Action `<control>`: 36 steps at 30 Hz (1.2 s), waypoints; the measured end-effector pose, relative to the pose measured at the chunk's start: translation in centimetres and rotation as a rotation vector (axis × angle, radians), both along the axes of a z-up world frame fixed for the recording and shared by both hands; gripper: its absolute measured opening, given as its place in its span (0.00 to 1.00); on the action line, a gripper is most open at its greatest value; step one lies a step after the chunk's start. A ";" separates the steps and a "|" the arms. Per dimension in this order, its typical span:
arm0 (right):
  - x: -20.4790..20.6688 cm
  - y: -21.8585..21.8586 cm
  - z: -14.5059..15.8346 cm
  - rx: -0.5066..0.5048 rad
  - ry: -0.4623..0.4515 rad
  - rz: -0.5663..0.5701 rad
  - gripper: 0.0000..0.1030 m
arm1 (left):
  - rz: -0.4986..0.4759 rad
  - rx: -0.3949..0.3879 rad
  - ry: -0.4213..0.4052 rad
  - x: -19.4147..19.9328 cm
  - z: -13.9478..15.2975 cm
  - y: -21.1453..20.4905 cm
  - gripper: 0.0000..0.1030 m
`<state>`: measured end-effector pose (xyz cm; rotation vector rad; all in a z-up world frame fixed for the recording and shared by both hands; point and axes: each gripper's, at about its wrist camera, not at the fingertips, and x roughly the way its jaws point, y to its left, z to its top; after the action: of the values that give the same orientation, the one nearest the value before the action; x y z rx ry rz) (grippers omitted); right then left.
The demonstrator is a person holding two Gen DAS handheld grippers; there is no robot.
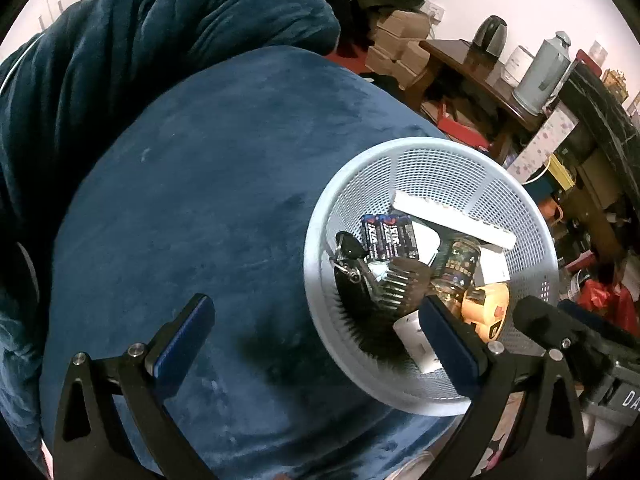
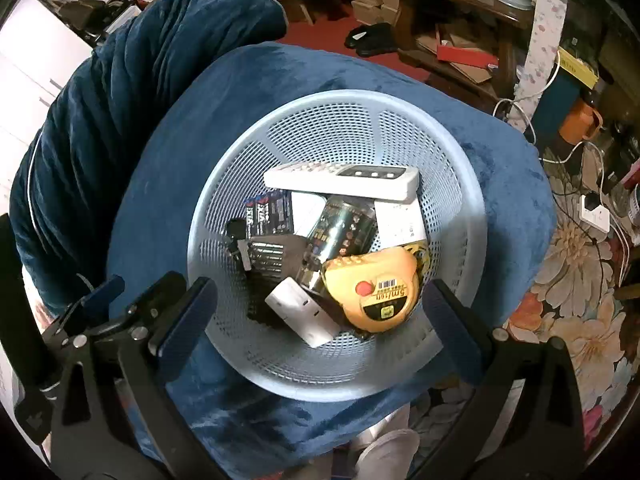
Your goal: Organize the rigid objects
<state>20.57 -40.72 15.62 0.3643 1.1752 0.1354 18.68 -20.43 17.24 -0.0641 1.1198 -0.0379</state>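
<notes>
A pale blue mesh basket [image 2: 460, 184] [image 1: 452, 168] stands on a blue velvet cushion [image 1: 200, 220] [image 2: 180, 152]. Inside lie a white remote [image 2: 344, 178] [image 1: 452, 218], a battery pack [image 2: 268, 210] [image 1: 386, 240], a yellow tape measure [image 2: 380, 292] [image 1: 486, 308], a shiny can [image 2: 340, 232] [image 1: 460, 264], a white adapter [image 2: 300, 312] [image 1: 416, 344], a black comb [image 2: 268, 258] [image 1: 400, 280] and keys [image 1: 348, 256]. My right gripper [image 2: 320, 316] hangs open above the basket's near side. My left gripper [image 1: 316, 328] is open over the cushion, its right finger across the basket's rim. Both hold nothing.
The cushion's blue backrest [image 1: 140, 40] rises to the left. A wooden table [image 1: 472, 68] with a kettle [image 1: 490, 34] and a thermos [image 1: 544, 68] stands at the back right. Cardboard boxes [image 1: 400, 40] are stacked behind. A flowered floor cover [image 2: 580, 280] with cables and a power strip [image 2: 596, 212] lies to the right.
</notes>
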 end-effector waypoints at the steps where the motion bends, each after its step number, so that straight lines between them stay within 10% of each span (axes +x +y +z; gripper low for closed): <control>1: -0.2 0.1 0.1 -0.003 -0.001 0.003 1.00 | 0.002 -0.002 0.001 -0.1 0.0 0.1 0.99; 36: -4.3 2.8 1.1 -0.172 -0.049 0.110 1.00 | 0.062 -0.004 -0.060 -7.3 -1.8 5.0 0.99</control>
<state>16.29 -37.87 16.71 0.1441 1.1497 0.1369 11.33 -15.38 15.45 -0.1011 1.0575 0.0131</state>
